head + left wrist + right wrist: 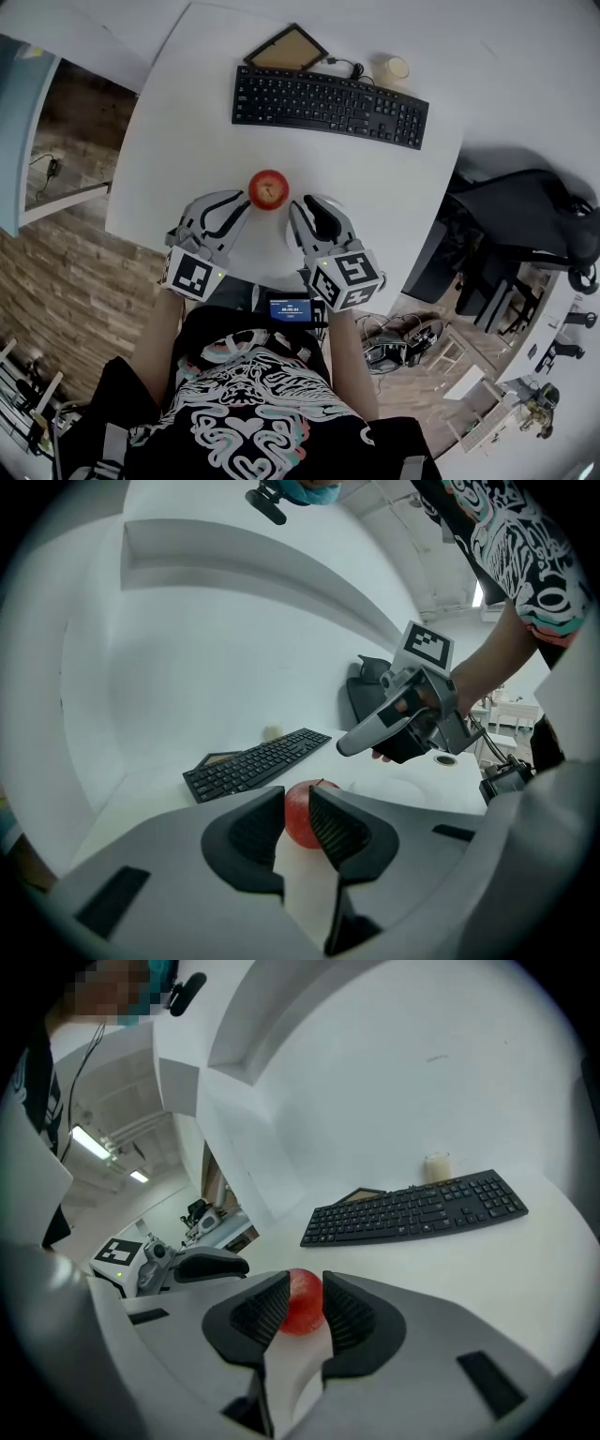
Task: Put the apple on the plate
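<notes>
Resting on white table [187, 112], red apple [268, 189], near white plate [398, 789]

The apple [268, 189] looks glossy and smooth, the table [187, 131] is a smooth matt white. The keyboard [330, 101] is matt black plastic, pretty sure, and the floor [84, 272] is rough-looking wood planks.
</notes>
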